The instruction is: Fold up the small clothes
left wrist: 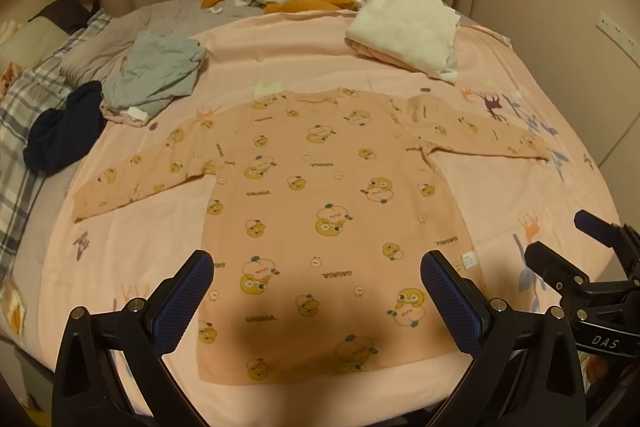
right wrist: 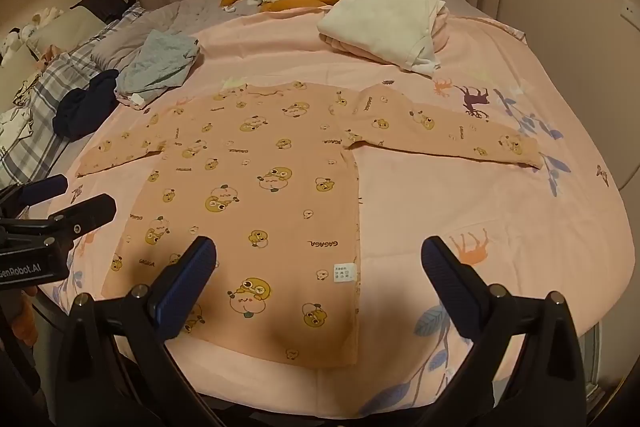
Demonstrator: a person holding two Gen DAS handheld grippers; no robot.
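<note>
Peach long-sleeved top lies spread flat at the pink sheet's near edge, sleeves out; your left gripper and right gripper hover above, jaws wide, empty.

Light: dim, warm, orange cast.
Shadows: soft dark patch on the shirt near the lower edge.
Edges: strong fisheye bending, black corners.
Focus: fairly sharp throughout.
</note>
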